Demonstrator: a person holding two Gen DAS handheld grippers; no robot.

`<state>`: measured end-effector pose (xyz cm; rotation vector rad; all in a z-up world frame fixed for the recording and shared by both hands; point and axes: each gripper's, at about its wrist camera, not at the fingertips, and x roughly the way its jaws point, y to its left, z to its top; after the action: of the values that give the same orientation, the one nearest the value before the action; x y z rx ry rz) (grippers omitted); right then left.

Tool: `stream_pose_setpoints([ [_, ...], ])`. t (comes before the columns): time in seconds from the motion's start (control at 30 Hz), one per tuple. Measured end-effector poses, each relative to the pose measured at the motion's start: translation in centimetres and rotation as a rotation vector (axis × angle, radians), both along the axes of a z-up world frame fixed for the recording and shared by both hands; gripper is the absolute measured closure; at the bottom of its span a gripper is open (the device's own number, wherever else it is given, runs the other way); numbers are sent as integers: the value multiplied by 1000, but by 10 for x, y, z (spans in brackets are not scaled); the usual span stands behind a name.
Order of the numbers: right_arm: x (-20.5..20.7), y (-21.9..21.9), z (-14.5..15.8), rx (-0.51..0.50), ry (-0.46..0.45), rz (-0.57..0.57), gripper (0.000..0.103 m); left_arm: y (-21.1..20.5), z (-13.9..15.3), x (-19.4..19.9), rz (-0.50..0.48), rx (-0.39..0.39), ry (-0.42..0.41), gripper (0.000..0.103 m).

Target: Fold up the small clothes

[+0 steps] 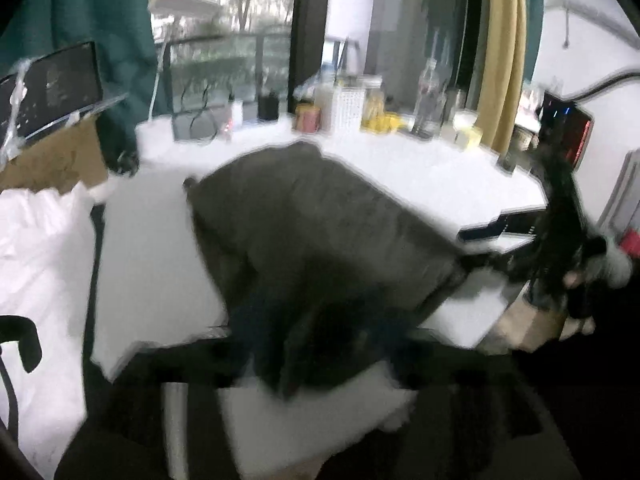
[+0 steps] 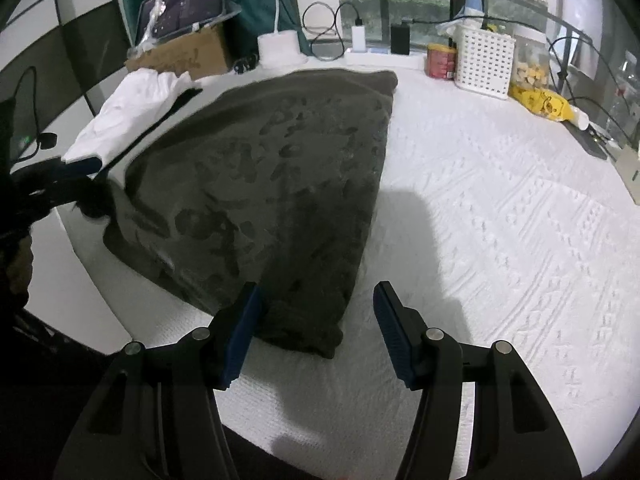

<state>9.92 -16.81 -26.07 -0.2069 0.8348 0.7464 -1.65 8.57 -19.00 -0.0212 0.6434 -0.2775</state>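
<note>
Right up close in the right wrist view, the right gripper (image 2: 316, 300) hangs over the near edge of the table, its two blue ribbed pads (image 2: 394, 336) standing well apart with nothing pinched between them. The near corner of the dark grey-brown fleece garment with a mottled pattern (image 2: 260, 184) lies just between and ahead of those pads, flat on the white textured table cover (image 2: 500, 240), not gripped. The garment spreads away from here in a broad wedge, narrow at the near corner and wide toward the far side, its right edge folded into a clean line.

Over on the left edge of that view, the left gripper (image 2: 86, 166) shows a blue pad beside the garment's left margin; whether it touches the cloth I cannot tell.

The left wrist view is badly smeared by blur. The garment there rises in a hump across the middle, and this gripper's own jaws dissolve into dark shapes at the bottom, so I cannot tell how they stand.

Further back, a crumpled white cloth (image 2: 132, 96) lies beside the garment. Beyond it stand a cardboard box (image 2: 188, 58) with a tablet (image 2: 184, 6) on top, a white perforated plastic basket (image 2: 484, 60) and a red tin (image 2: 441, 61).
</note>
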Motion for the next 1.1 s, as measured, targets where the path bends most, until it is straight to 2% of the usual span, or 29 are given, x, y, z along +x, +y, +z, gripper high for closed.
stream_pose_setpoints([
  [0.17,4,-2,13,56,-20,-22,41,-21,1,13,-89,1,-44,34],
  [0.3,6,2,5,48,-1,-27,41,-37,-26,22,-185,-20,93,35],
  [0.4,6,2,-7,27,28,-32,41,-43,-52,18,-202,-23,211,36],
  [0.53,1,-4,-14,41,51,-48,42,-39,-51,2,-206,-58,244,36],
  [0.63,-5,-6,-13,60,57,-52,42,-29,-37,-5,-157,-60,235,36],
  [0.67,-9,-7,-14,69,55,-50,49,-24,-31,-8,-128,-67,217,36],
  [0.7,-11,-8,-15,82,63,-48,66,-16,-25,-10,-92,-85,197,36],
  [0.73,-12,-11,-16,95,69,-58,74,-6,-19,-10,-51,-115,177,36],
  [0.8,-14,-14,-17,119,77,-74,82,14,-16,-8,30,-178,160,36],
  [0.87,-19,-18,-18,149,81,-91,90,25,-21,-2,92,-190,170,36],
  [0.93,-24,-21,-20,163,86,-104,91,28,-34,5,131,-182,212,36],
  [1.0,-29,-28,-21,185,88,-130,91,22,-45,10,127,-177,240,37],
  [1.07,-30,-34,-22,220,112,-158,91,11,-55,12,104,-157,274,58],
  [1.1,-32,-39,-23,242,125,-175,91,8,-57,10,106,-138,267,57],
])
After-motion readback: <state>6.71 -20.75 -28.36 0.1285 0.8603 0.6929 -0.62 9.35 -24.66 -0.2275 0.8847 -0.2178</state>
